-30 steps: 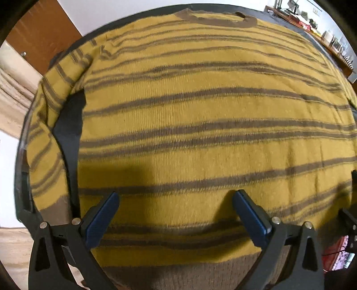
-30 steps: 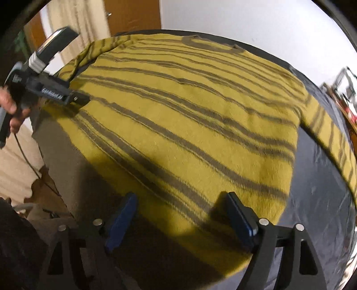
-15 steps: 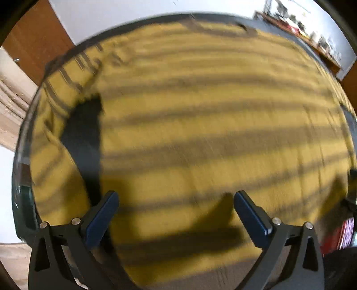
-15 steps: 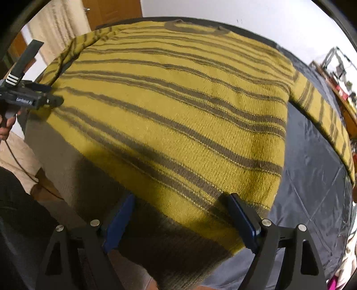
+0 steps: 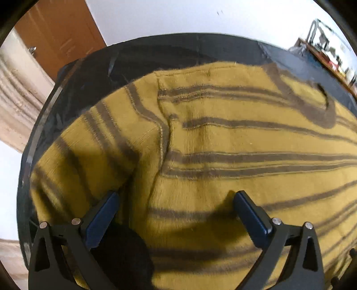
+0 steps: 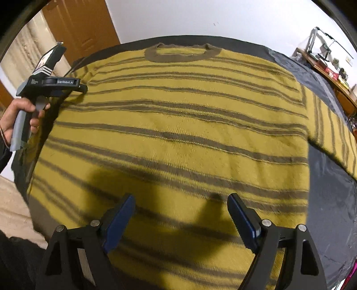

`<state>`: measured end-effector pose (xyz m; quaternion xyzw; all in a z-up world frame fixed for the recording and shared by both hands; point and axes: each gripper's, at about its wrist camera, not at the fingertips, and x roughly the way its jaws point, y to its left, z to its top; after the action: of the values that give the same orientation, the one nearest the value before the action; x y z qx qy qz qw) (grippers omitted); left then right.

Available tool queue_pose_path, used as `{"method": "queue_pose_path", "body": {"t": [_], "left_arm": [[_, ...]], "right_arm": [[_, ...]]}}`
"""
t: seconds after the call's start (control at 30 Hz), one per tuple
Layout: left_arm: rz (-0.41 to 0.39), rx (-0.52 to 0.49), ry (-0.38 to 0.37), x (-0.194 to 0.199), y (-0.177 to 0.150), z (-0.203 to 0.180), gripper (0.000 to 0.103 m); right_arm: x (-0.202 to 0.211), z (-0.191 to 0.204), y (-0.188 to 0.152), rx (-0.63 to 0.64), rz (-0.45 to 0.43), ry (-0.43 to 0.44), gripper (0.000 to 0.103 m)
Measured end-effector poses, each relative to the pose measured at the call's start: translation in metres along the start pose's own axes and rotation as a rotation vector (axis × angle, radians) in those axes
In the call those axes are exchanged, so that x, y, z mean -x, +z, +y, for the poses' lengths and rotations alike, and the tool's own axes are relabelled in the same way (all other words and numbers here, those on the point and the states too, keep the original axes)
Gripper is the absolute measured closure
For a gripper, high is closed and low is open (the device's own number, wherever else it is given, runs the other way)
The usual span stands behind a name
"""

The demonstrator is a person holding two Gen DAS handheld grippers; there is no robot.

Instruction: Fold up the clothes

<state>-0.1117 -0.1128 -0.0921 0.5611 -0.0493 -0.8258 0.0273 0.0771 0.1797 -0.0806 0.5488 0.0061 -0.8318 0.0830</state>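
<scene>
While both claws (image 5: pixel 174 200) (image 6: pixel 180 203) gape empty, the striped sweater (image 6: pixel 178 133) covers a black table (image 6: pixel 330 200) near a white wall (image 6: pixel 200 17).

Sweater's (image 6: pixel 178 133) right sleeve (image 6: pixel 334 133) cut off at frame edge
</scene>
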Motion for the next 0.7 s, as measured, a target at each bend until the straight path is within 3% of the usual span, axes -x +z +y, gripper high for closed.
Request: {"method": "queue_pose_path", "body": {"t": [0.17,0.3,0.43,0.7], "left_arm": [[0.010,0.036,-0.021,-0.009,-0.002,0.015,0.000],[-0.035,-0.010,0.051,-0.007,-0.004,0.018,0.000],[-0.053,-0.029,0.076,-0.010,0.001,0.020,0.000],[-0.073,-0.046,0.138,-0.006,0.000,0.019,0.000]], "right_arm": [[-0.010,0.013,-0.017,0.050,0.005,-0.085,0.015],[-0.009,0.015,-0.028,0.002,-0.015,-0.095,0.010],[-0.011,0.021,-0.032,-0.002,-0.008,-0.091,0.000],[-0.016,0.037,-0.029,0.028,-0.010,-0.066,0.000]]}}
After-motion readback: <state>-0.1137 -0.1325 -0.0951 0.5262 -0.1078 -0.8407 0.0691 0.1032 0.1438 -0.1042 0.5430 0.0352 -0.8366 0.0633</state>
